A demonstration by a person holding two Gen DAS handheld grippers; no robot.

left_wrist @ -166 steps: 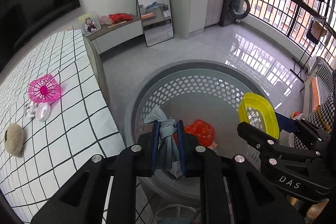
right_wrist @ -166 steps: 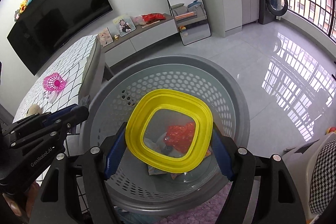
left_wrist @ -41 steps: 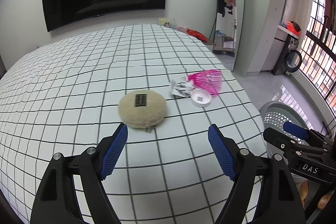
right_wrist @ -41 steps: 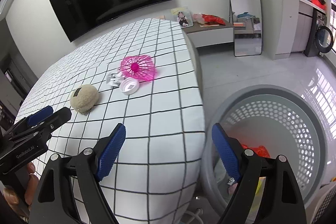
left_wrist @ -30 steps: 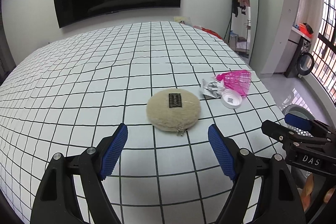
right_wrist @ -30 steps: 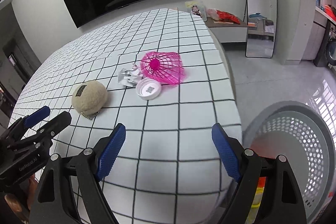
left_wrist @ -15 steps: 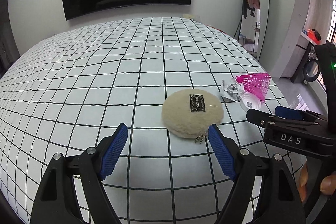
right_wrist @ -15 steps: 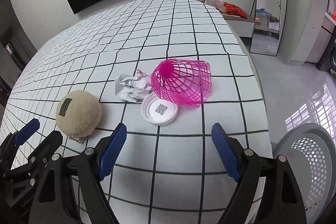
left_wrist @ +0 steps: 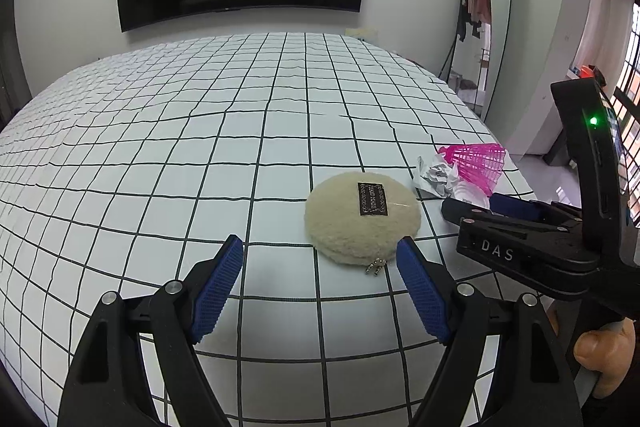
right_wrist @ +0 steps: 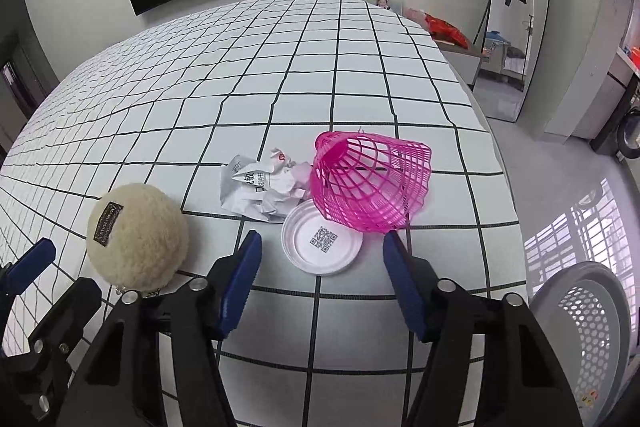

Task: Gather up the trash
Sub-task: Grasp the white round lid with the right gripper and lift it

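The round white plastic lid (right_wrist: 322,243) lies flat on the white bed cover with black lines (right_wrist: 280,87), touching the pink plastic net basket (right_wrist: 372,183) and the crumpled white paper (right_wrist: 264,187). It sits right in front of the right gripper (right_wrist: 322,277), whose jaws are closing with nothing pinched yet. The left gripper (left_wrist: 320,285) is spread wide, and the round fluffy cream pouch (left_wrist: 362,223) lies just ahead, a bit to its right. The grey basket with holes (right_wrist: 588,311) waits by the bed.
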